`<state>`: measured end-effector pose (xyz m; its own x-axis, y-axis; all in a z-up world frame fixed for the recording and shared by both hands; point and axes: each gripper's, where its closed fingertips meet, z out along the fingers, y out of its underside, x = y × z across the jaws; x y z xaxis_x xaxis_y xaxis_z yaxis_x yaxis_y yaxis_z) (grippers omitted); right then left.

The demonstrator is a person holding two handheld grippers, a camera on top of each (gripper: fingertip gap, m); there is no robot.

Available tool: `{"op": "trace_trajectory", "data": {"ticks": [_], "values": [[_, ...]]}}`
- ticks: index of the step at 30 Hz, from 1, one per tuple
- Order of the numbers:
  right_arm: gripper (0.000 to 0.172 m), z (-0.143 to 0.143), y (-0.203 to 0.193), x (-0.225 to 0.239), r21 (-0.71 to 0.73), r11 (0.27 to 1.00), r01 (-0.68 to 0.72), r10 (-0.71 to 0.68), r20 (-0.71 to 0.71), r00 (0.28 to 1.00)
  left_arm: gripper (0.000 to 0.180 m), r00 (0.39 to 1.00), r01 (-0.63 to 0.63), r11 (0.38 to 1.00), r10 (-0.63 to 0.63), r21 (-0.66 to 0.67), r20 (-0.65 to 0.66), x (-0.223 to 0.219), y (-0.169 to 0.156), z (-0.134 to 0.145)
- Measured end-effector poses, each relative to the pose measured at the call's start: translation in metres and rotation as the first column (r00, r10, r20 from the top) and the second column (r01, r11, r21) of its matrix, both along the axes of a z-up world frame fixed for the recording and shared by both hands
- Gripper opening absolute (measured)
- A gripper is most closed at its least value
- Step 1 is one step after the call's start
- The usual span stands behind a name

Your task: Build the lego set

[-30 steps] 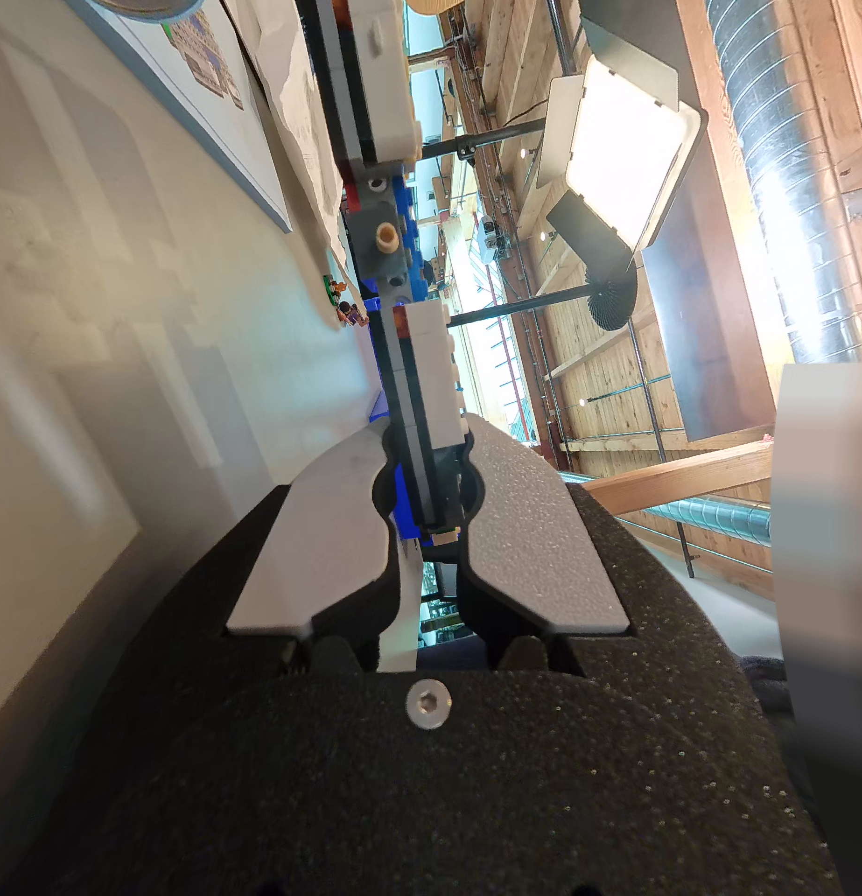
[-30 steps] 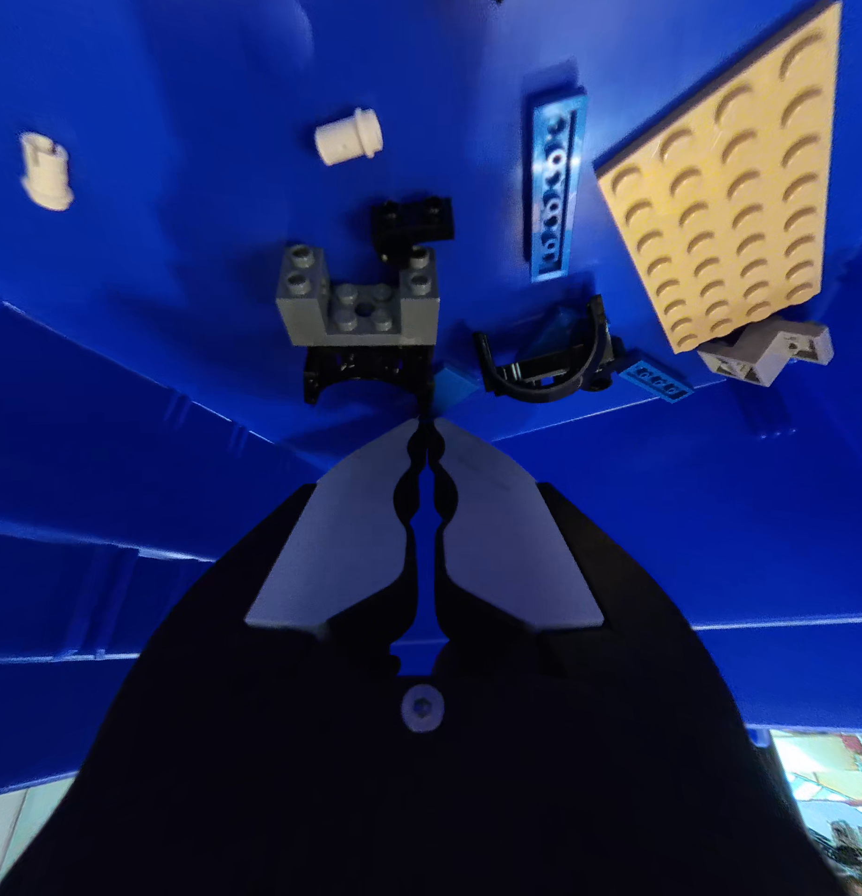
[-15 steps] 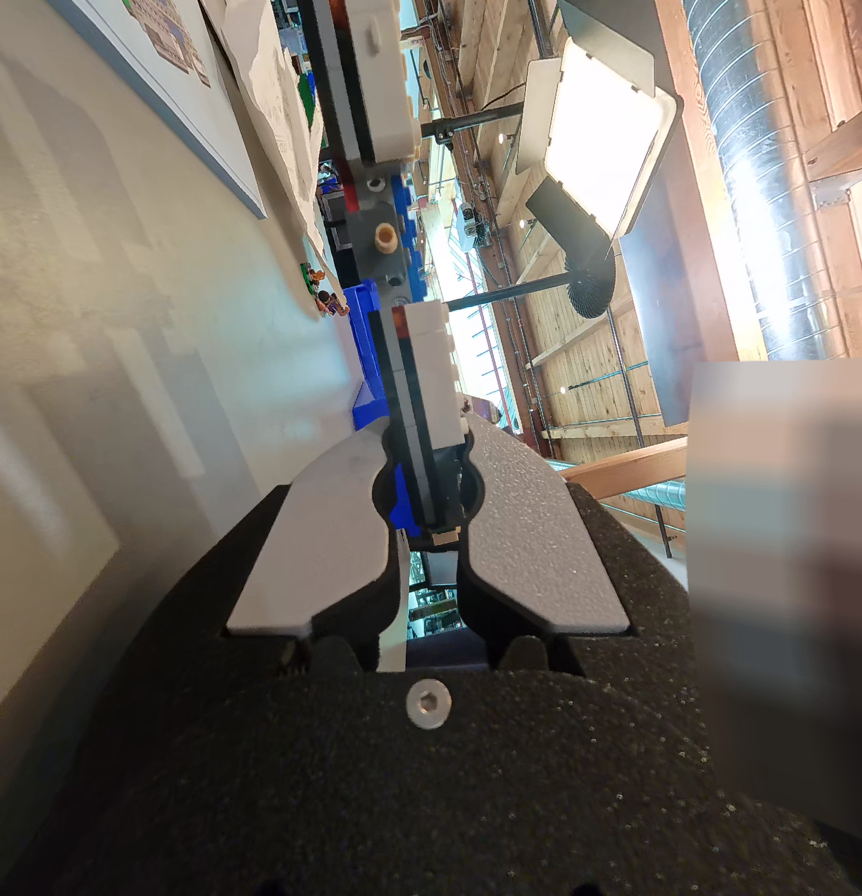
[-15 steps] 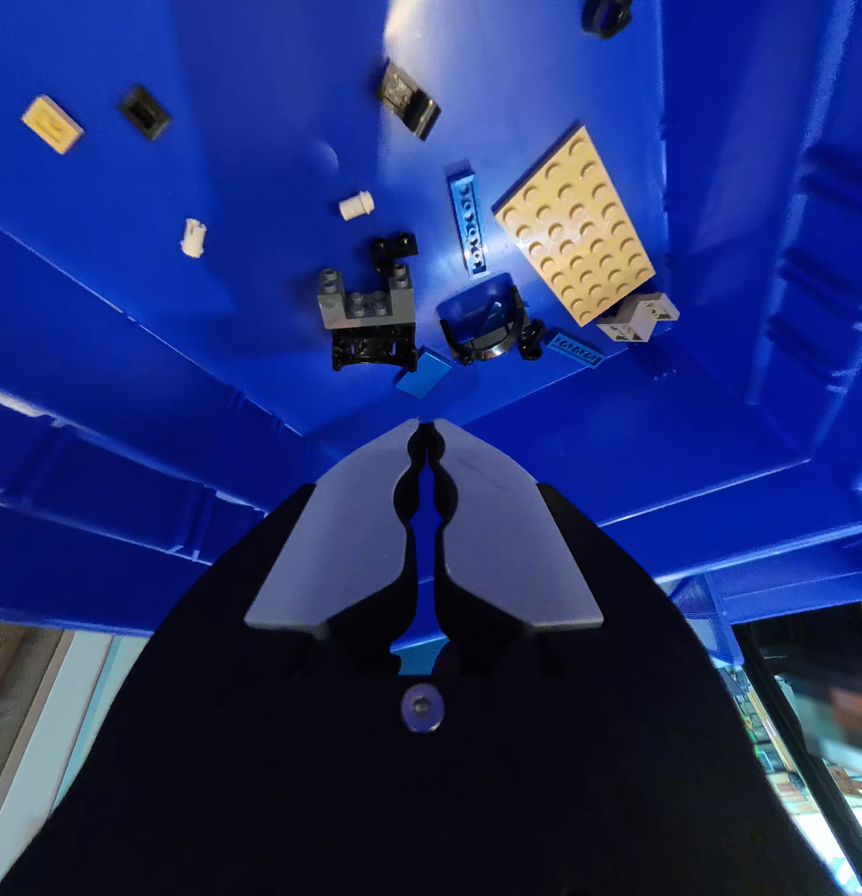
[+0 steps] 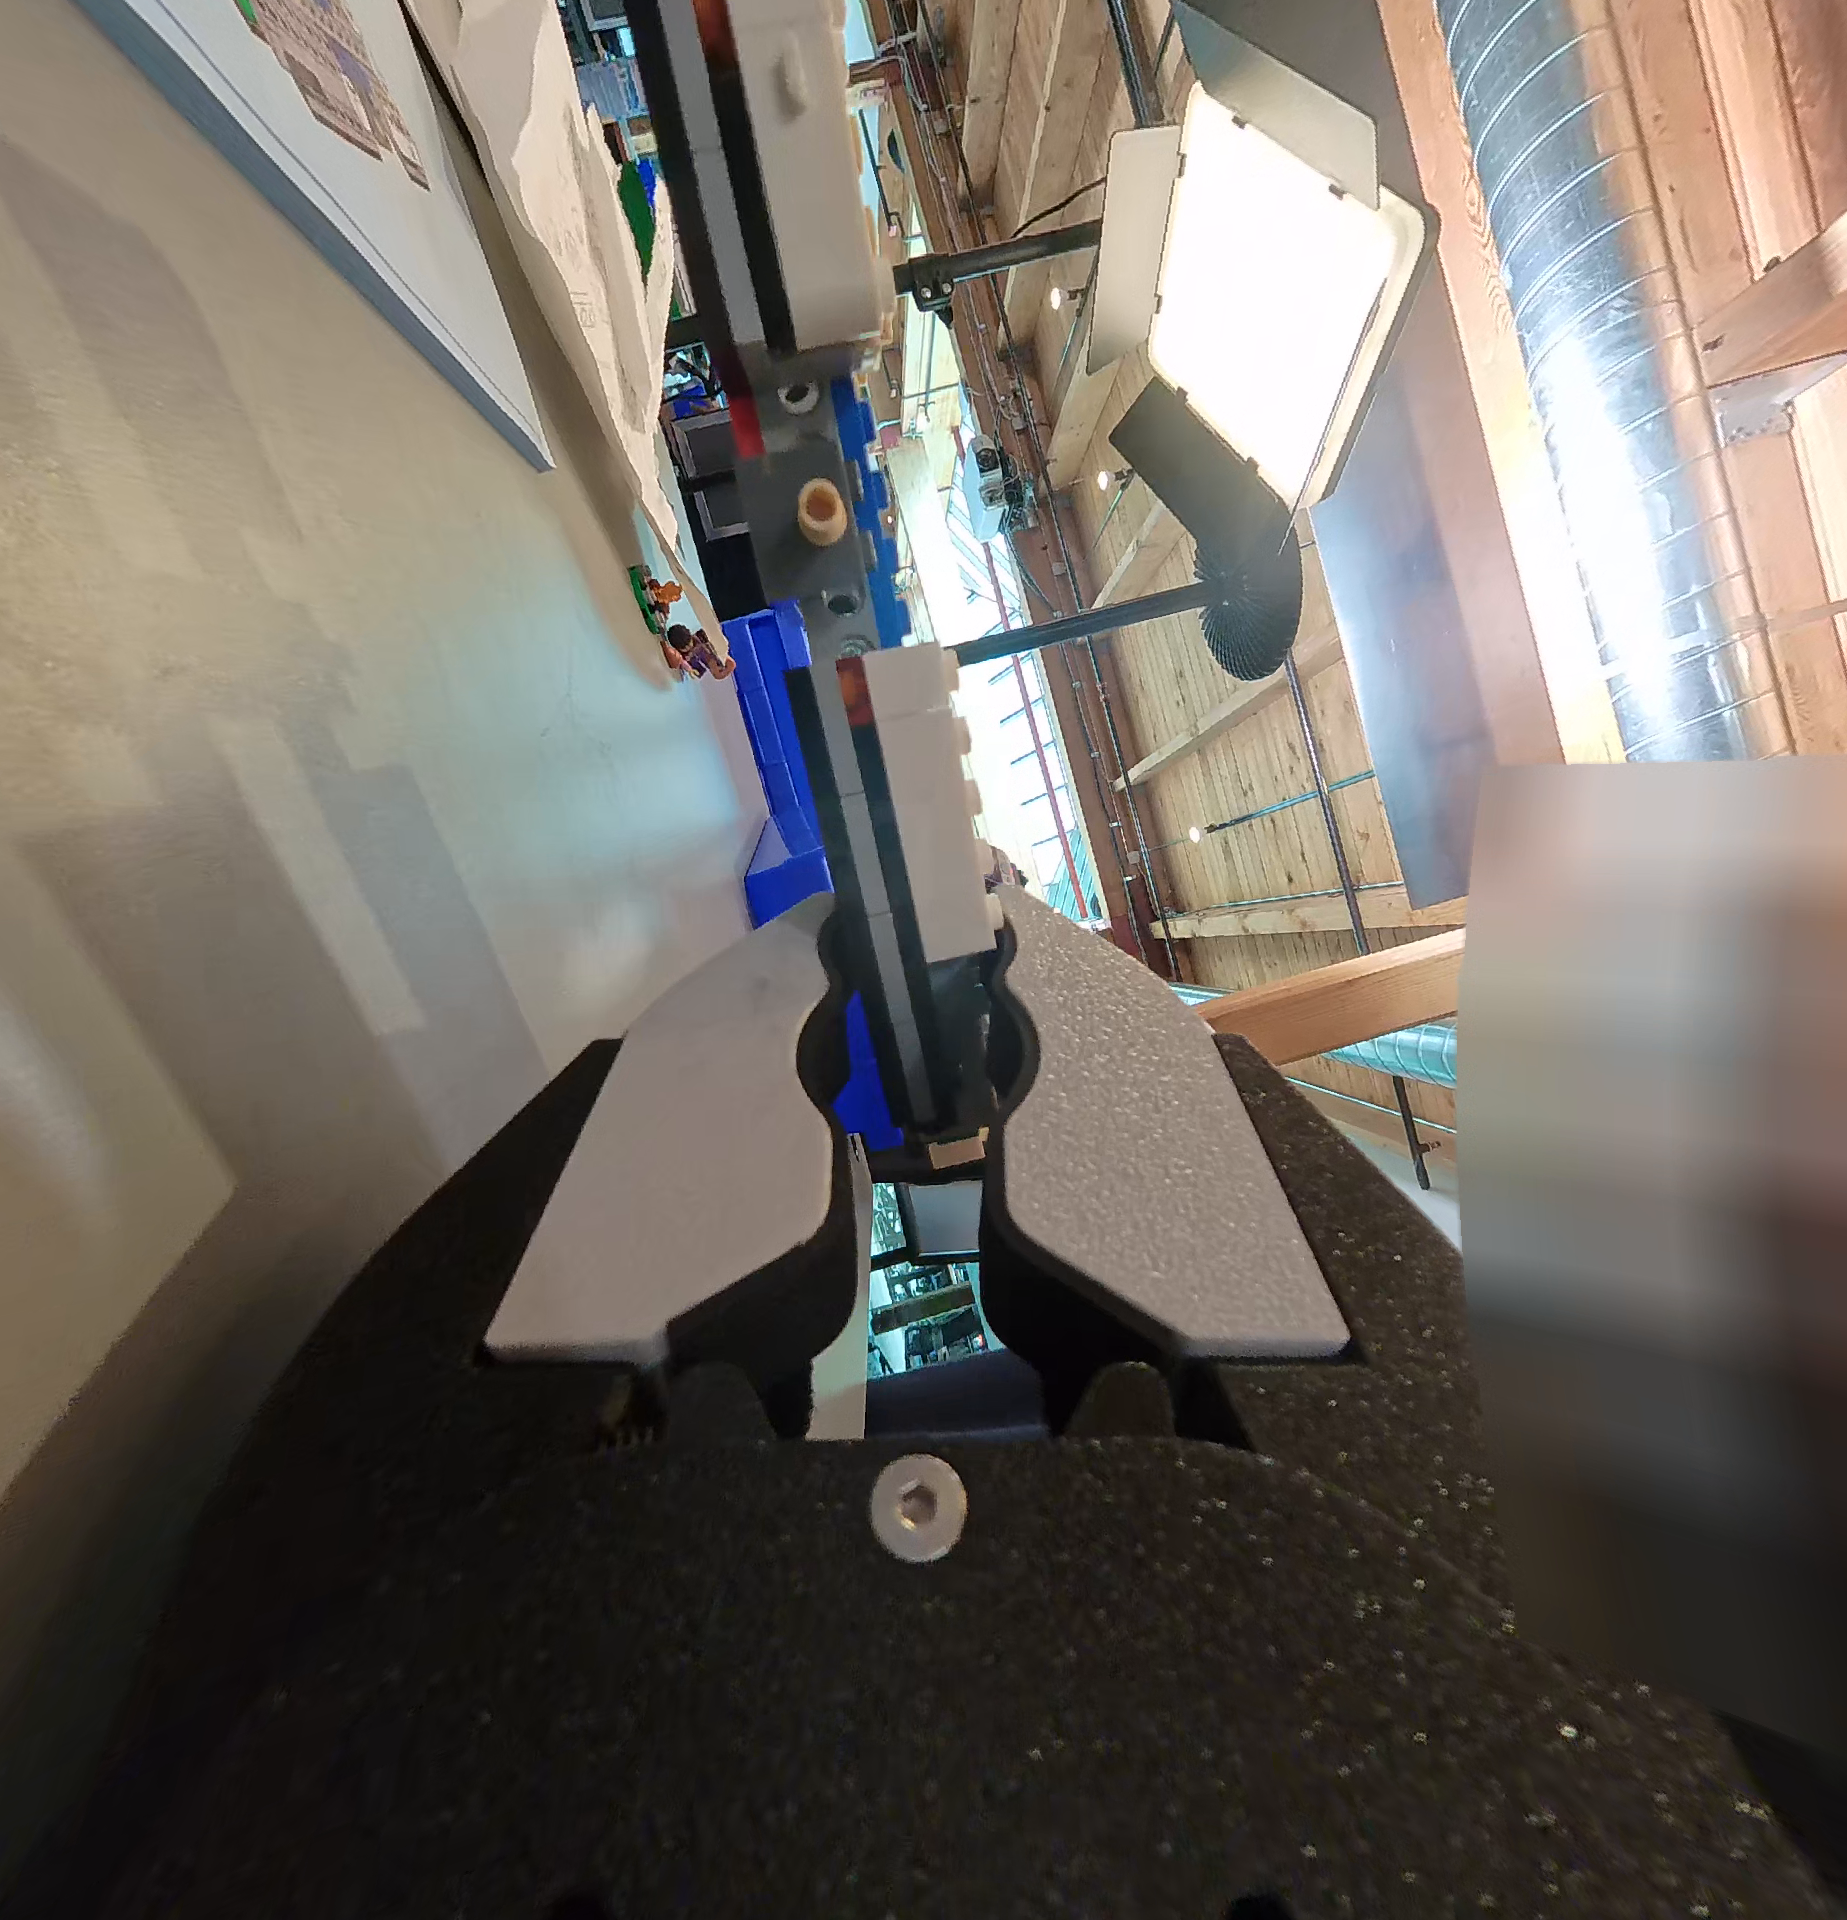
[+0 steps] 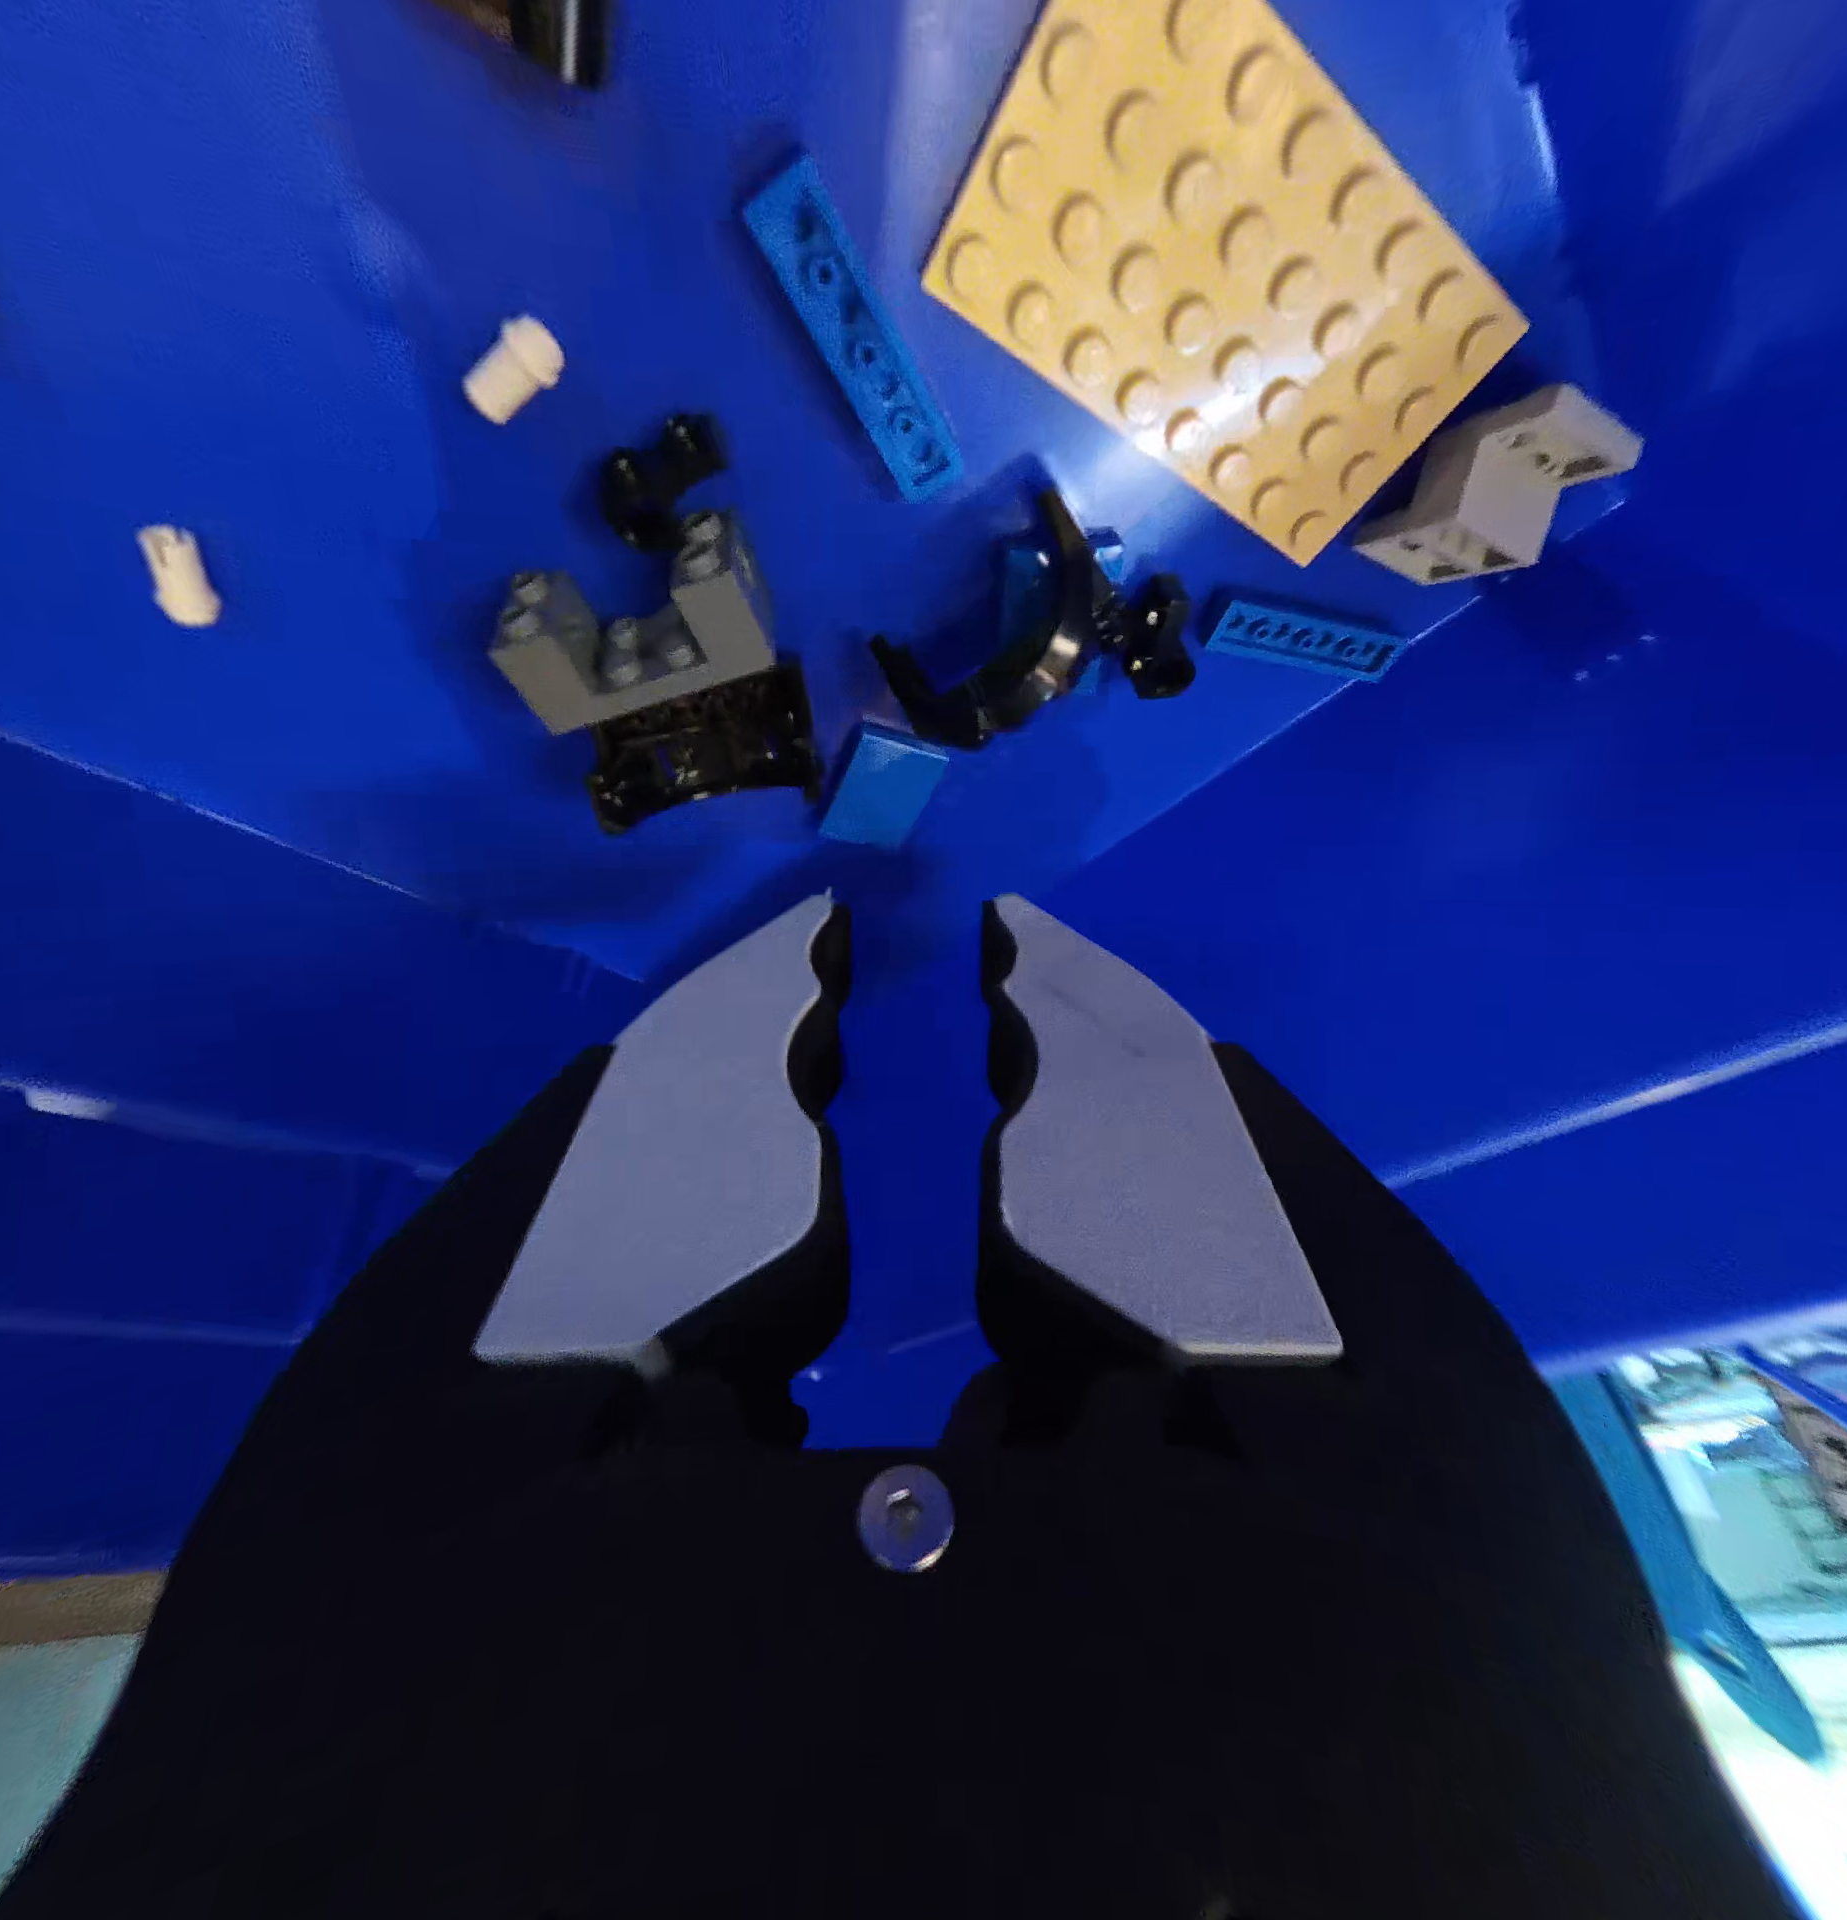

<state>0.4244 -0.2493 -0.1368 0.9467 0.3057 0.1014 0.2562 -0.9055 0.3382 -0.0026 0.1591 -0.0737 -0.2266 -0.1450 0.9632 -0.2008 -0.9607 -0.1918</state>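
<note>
Held model: a long brick-built assembly of black, grey and white plastic plates (image 5: pixel 903 831) is running up out of the left gripper (image 5: pixel 914 925), its far end cut off by the top edge.
Left claw: the grey fingers (image 5: pixel 1106 1091) are clamping on the assembly's lower end; the inner contact is partly shadowed, so the pads seem to be pressing on both sides.
Right claw: the right gripper (image 6: pixel 906 909) is hanging with its jaws apart, bare blue plastic showing between them.
Nearest piece: a small blue sloped tile (image 6: pixel 883 784) is lying just beyond the tips, not touching.
Around it: a grey studded bracket on a black arched piece (image 6: pixel 638 665), a black curved piece (image 6: pixel 1012 655) and a tan studded plate (image 6: pixel 1225 270) are lying on the blue bin floor (image 6: pixel 275 260).
Blurred: the smaller pieces are smearing.
</note>
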Motion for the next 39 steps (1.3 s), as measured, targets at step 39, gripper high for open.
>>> {"op": "trace_trajectory", "data": {"ticks": [39], "values": [[0.016, 0.082, 0.204, -0.182, 0.218, 0.699, -0.681, 0.637, 0.242, 0.731, 0.026, 0.994, 0.05, 0.999, -0.049, 0.012, -0.103, 0.004, -0.015, -0.011]]}}
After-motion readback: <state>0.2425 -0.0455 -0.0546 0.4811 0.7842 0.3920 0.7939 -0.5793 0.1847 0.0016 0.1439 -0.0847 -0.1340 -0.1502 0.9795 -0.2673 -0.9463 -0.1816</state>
